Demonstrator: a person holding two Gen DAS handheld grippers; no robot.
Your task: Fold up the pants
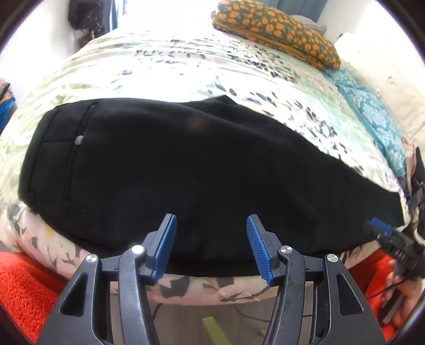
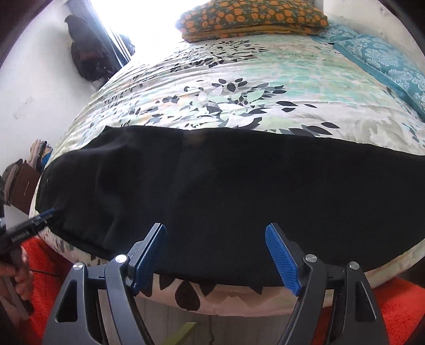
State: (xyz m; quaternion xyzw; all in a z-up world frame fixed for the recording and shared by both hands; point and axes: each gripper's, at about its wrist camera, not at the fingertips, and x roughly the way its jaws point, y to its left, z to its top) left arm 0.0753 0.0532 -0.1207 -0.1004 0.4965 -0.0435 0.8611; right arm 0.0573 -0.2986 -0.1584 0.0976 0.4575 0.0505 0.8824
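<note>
1. The black pants (image 1: 172,164) lie flat along the near edge of the bed (image 1: 186,61), stretched from its left side toward the right; a zip pocket shows at their left end.
2. The cloth is so dark that folds and seams are hard to make out, and it is unclear whether the legs lie doubled over each other.
3. The left tool (image 1: 211,245) hangs over the near edge with its blue pads parted and nothing between them; the pants lie beyond.
4. The right tool (image 2: 216,256) hangs likewise, its pads set wider apart and empty.
5. In the left wrist view the pants' right end is cut off behind the other tool.
6. At the far edge, an orange-flowered pillow (image 2: 252,18) is partly washed out by window glare.
7. A red rug (image 1: 24,286) shows below the bed, cropped by the lens rim.
</note>
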